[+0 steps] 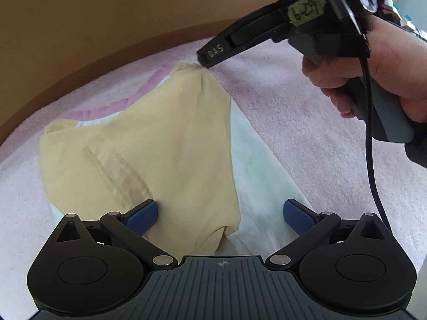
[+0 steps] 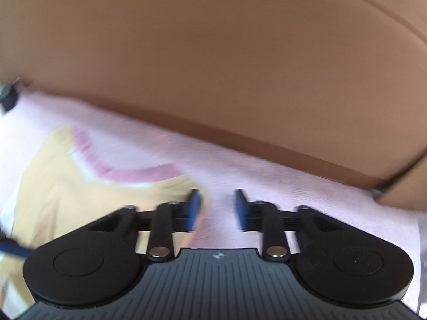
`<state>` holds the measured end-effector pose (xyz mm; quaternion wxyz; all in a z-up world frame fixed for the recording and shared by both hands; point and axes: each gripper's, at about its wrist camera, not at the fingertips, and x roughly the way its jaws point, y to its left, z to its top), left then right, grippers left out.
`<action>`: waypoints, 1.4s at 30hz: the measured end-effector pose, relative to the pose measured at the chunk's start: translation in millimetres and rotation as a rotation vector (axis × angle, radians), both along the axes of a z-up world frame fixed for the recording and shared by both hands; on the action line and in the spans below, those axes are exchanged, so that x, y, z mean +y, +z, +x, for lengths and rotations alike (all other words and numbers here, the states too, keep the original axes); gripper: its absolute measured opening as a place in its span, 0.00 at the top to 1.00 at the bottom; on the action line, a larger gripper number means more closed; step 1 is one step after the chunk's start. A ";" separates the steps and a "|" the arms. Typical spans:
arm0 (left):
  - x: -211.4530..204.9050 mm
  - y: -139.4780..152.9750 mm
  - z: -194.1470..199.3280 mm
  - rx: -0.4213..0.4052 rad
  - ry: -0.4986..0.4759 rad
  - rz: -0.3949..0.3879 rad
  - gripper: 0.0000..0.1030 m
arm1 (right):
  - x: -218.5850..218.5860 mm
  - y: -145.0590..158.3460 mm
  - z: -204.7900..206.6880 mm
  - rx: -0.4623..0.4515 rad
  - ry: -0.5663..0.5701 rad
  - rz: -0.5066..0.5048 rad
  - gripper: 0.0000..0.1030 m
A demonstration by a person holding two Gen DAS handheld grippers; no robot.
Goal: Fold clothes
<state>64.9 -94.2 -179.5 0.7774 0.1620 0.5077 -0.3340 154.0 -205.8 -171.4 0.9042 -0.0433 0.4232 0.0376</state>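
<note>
While the yellow sleeve (image 1: 149, 144) lies folded across the white shirt (image 1: 256, 165) on the pink towel (image 1: 307, 101), both tongs are empty: left tongs (image 1: 220, 217) wide, right tongs (image 2: 217, 208) partly parted at the sleeve's tip. Likely next: gripping another edge.

Pale pink towelling surface (image 1: 307, 122) — a yellow-and-white garment (image 1: 149, 144) lies on it.
</note>
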 end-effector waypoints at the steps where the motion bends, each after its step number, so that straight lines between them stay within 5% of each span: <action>1: 3.1 3.3 0.4 0.004 0.013 -0.011 0.00 | -1.8 3.1 -1.8 -0.010 -0.019 -0.002 0.64; 7: 36.9 17.0 16.4 -0.016 0.096 -0.090 0.00 | 27.9 18.7 -31.6 0.014 0.178 0.117 0.64; 10: 42.7 2.4 34.9 0.028 0.138 -0.058 0.00 | 54.7 7.2 -29.7 0.031 0.265 0.018 0.64; 14: 55.3 -3.6 44.2 0.052 0.152 -0.062 0.00 | 38.2 -1.2 -16.6 0.027 0.124 -0.015 0.50; 17: 65.0 11.1 44.7 0.024 0.159 -0.117 0.00 | 17.7 17.8 -20.7 -0.012 0.034 0.113 0.50; 20: 70.4 23.9 58.7 -0.012 0.168 -0.156 0.00 | 24.6 26.2 -33.5 -0.007 0.054 0.101 0.50; 30: 48.2 -8.2 102.1 -0.037 0.146 0.015 0.00 | 50.1 32.9 -90.0 0.077 0.104 -0.035 0.50; 42: 45.5 -16.5 93.0 -0.096 0.142 0.077 0.00 | 113.9 25.8 -218.6 0.184 0.654 -0.271 0.57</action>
